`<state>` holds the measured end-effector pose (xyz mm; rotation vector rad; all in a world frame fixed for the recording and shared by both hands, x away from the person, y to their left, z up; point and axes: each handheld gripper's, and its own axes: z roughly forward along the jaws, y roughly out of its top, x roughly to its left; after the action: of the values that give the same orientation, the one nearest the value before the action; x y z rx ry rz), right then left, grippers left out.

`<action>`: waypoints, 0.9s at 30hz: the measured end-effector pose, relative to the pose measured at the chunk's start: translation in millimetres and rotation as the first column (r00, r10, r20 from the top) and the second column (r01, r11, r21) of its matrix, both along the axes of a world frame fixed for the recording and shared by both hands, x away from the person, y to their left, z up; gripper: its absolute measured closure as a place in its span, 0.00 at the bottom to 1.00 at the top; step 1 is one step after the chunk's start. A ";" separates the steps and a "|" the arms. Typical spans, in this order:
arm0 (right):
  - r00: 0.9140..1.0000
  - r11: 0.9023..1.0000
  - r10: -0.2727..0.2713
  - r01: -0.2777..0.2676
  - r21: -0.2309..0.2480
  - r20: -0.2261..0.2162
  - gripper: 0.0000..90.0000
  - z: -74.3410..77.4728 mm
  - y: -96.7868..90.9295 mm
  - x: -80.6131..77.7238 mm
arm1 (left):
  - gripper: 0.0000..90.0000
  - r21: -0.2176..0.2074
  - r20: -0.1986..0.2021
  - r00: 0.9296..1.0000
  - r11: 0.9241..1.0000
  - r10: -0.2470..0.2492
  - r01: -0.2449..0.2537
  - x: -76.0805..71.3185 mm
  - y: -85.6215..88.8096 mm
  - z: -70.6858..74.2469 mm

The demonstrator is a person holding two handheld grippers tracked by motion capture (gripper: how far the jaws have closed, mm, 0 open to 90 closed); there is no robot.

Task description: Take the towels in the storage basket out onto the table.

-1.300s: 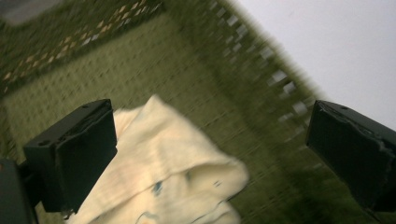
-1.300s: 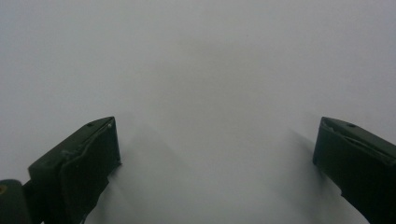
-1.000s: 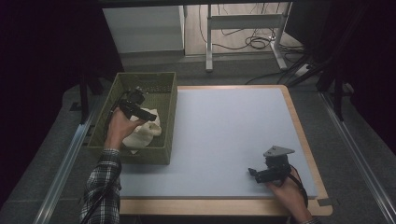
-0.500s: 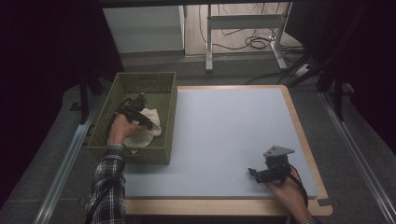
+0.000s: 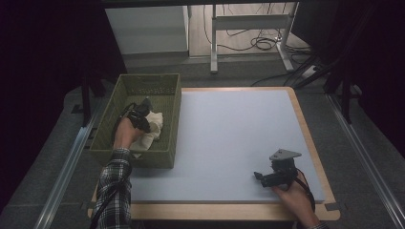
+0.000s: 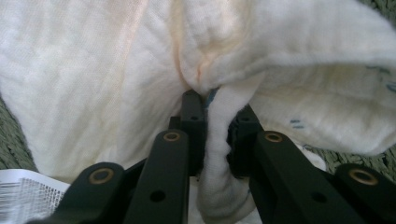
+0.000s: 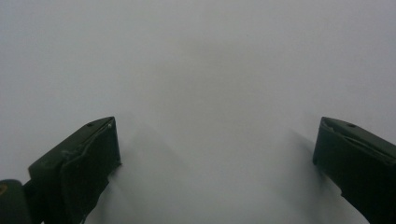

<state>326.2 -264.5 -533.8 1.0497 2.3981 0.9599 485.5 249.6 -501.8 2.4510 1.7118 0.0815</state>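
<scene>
A crumpled white cloth (image 5: 152,125) lies inside the green woven basket (image 5: 168,90) at the table's left side. My left gripper (image 5: 143,114) reaches down into the basket, and its jaws have just been closing. In the left gripper view a fold of the white cloth (image 6: 289,88) is pinched between the two black jaws of the left gripper (image 6: 215,122). My right gripper (image 5: 260,176) rests low over the pale mat (image 5: 229,129) near the front right corner. In the right gripper view its jaws stand wide apart with nothing between them, and the right gripper (image 7: 215,144) faces bare mat.
A wooden rim (image 5: 315,143) borders the mat. A printed paper label (image 6: 28,196) lies at the basket's bottom beside the cloth. Behind the table stand a white cabinet (image 5: 148,28) and a metal frame (image 5: 248,24) with cables on the floor.
My left hand sank deeper into the basket onto the cloth. The right hand has kept still.
</scene>
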 end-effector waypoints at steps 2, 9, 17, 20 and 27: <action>1.000 1.000 0.000 0.000 0.000 0.000 0.01 0.0 0.0 0.0 | 0.91 -0.010 0.004 1.000 1.000 -0.001 0.001 0.1 1.8 1.0; 1.000 1.000 0.000 0.000 0.000 0.000 0.01 0.0 -0.1 0.0 | 0.91 -0.077 0.086 0.996 0.997 0.028 -0.021 -5.1 12.1 13.2; 1.000 1.000 0.000 0.000 0.000 0.000 0.01 0.0 0.0 0.0 | 0.91 -0.129 0.208 0.978 0.992 0.007 0.020 -21.0 19.3 33.1; 1.000 1.000 0.001 -0.001 0.000 0.000 0.01 0.0 0.0 0.0 | 0.91 -0.147 0.266 0.964 0.989 0.018 0.022 -27.4 23.2 40.8; 1.000 1.000 0.001 -0.001 0.000 0.000 0.01 0.0 0.0 0.0 | 0.91 -0.197 0.382 0.924 0.979 0.028 0.051 -42.3 32.1 57.4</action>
<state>326.2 -264.5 -533.8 1.0492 2.3986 0.9600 443.1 281.7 -444.3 2.1237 1.4564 0.3437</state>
